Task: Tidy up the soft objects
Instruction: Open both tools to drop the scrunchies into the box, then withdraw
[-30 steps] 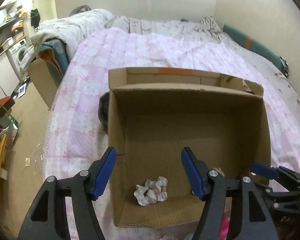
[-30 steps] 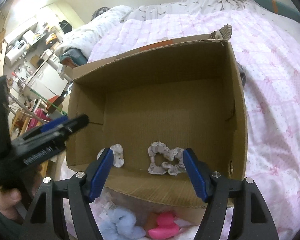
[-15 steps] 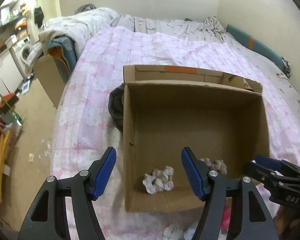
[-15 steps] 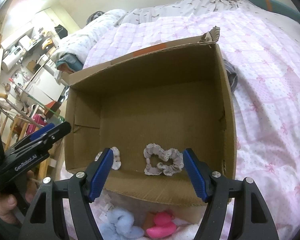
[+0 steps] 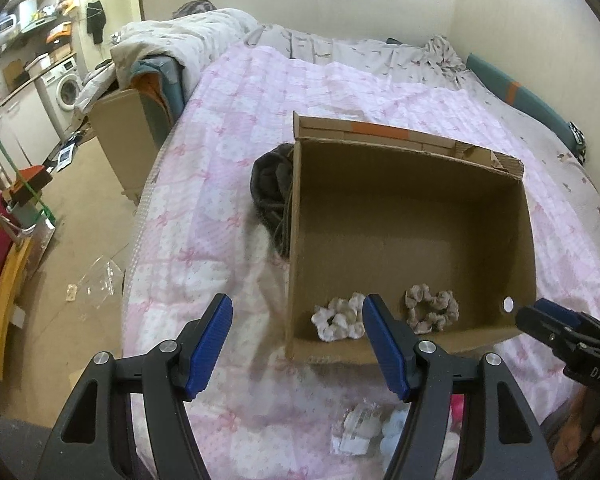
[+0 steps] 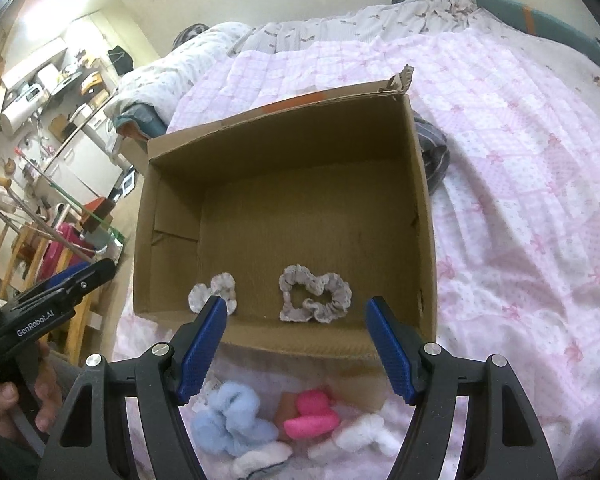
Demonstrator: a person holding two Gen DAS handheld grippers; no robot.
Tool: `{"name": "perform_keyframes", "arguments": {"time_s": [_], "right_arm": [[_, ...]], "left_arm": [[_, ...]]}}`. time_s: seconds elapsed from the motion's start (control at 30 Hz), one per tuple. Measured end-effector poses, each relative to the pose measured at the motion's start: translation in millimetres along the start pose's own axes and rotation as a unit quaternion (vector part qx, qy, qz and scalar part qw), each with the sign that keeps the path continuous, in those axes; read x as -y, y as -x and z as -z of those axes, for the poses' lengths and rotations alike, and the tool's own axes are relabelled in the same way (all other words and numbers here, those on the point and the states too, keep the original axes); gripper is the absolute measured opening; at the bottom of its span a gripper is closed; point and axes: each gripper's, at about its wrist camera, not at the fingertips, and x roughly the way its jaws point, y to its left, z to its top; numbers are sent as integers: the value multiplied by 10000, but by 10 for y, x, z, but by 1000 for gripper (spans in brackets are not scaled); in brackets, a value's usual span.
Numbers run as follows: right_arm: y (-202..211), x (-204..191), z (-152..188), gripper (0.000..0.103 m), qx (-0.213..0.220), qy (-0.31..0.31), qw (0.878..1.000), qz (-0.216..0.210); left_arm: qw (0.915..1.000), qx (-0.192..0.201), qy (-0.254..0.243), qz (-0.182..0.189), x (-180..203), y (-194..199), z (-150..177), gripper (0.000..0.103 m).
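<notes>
An open cardboard box point(image 5: 404, 168) point(image 6: 172, 240) sits on a pink quilted bed. Inside, near the front wall, lie a white scrunchie point(image 5: 337, 317) point(image 6: 216, 290) and a grey scrunchie point(image 5: 432, 309) point(image 6: 315, 295). In front of the box lie a light blue fluffy scrunchie point(image 6: 232, 420), a pink soft duck point(image 6: 312, 414) and white fluffy scrunchies point(image 6: 364, 434). My left gripper point(image 5: 298, 344) is open and empty, in front of the box's left corner. My right gripper point(image 6: 296, 346) is open and empty, above the box's front wall.
A dark garment point(image 5: 272, 192) lies against the box's left side. The bed's left edge drops to a cluttered floor point(image 5: 80, 216) with a washing machine point(image 5: 66, 86) and a cardboard panel point(image 5: 120, 136). A wall point(image 5: 540, 20) runs along the right.
Both grippers have drawn back and up from the box. My left gripper also shifted left, so more of the bed and the dark garment show. Both scrunchies stay in the box.
</notes>
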Motion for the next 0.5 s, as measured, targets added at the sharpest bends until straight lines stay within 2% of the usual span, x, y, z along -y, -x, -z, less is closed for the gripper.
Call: {"name": "perform_keyframes", "arguments": {"time_s": [0.27,0.5], "right_arm": [[123,-18,151,76,45,-69,10000,24],[220,-22,291,76,-14,-182,9998,-53]], "left_arm": [[9996,-272,92,0,-44,64,226,65],[9994,-338,74,23,-19,127,331,65]]}}
